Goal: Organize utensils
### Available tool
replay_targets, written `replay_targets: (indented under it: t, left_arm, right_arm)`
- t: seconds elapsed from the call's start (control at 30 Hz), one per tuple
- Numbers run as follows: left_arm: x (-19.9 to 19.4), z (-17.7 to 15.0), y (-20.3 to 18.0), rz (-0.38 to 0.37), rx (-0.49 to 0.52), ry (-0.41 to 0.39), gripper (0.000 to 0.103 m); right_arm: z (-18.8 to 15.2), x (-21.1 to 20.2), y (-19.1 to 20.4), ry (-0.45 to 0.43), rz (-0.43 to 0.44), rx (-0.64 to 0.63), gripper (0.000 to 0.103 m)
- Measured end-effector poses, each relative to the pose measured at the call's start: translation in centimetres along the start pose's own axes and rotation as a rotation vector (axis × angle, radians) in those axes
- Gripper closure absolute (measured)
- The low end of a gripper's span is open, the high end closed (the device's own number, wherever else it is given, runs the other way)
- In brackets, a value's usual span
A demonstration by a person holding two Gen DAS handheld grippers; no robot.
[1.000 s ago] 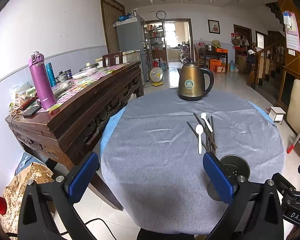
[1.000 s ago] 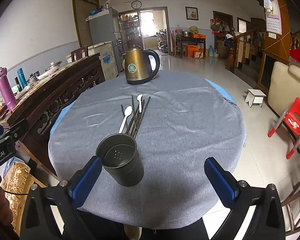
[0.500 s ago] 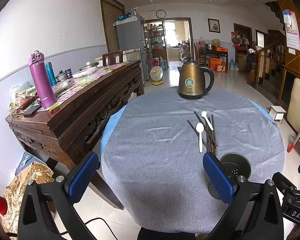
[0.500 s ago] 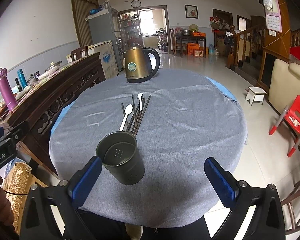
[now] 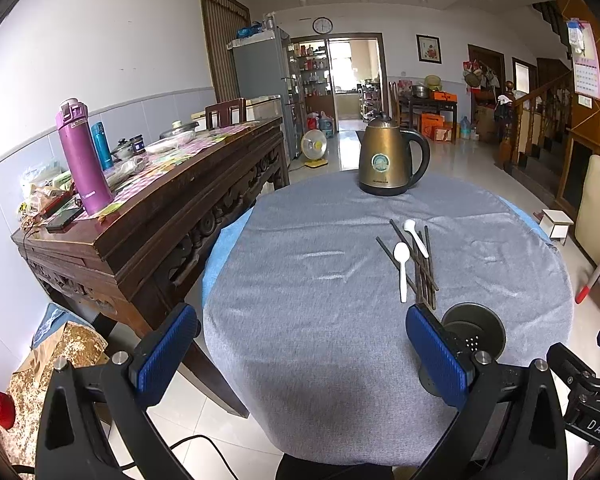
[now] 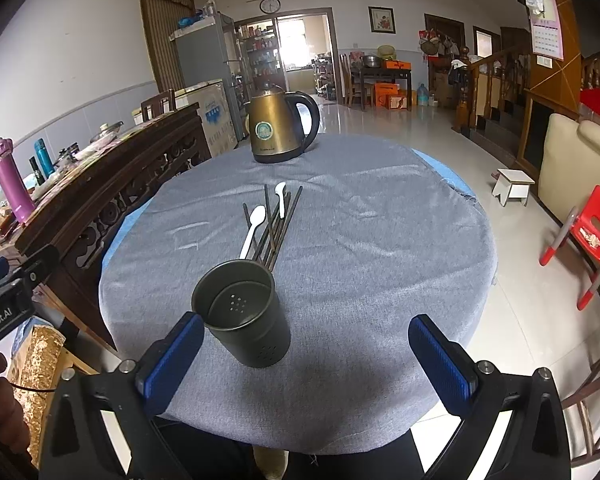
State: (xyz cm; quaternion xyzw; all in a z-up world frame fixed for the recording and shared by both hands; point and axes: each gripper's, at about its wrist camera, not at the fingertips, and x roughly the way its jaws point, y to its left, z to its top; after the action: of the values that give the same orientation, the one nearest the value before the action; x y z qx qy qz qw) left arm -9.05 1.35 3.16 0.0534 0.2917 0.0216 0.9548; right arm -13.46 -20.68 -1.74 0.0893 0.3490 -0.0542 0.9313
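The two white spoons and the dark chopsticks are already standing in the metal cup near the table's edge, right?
Not quite. The metal cup is empty; the right wrist view shows its bare perforated bottom. The two white spoons and the dark chopsticks lie flat on the grey cloth just beyond it. The cup does stand near the table's edge.

You had two white spoons (image 6: 256, 224) and one dark holder cup (image 6: 242, 312) on the table (image 6: 380, 240), plus one kettle (image 6: 278, 128); the dark chopsticks (image 6: 278, 226) overlapped too much to count.
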Motion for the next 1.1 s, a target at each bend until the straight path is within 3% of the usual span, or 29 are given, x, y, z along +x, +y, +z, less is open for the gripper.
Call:
replay_targets:
  t: [0.83, 1.0, 1.1]
  left_arm:
    - [1.9, 0.4, 0.2, -0.005, 0.004, 0.036, 0.000]
    - [5.5, 1.4, 0.6, -0.085, 0.017, 0.123, 0.000]
    - [9.6, 2.5, 0.9, -0.110, 0.016, 0.204, 0.000]
  right_arm:
    - [0.8, 1.0, -0.1, 0.014, -0.011, 0.002, 0.000]
    - [3.5, 1.9, -1.1, 0.019, 0.010, 0.000, 0.000]
    - [7.5, 4.3, -1.8, 0.039, 0.036, -0.017, 0.000]
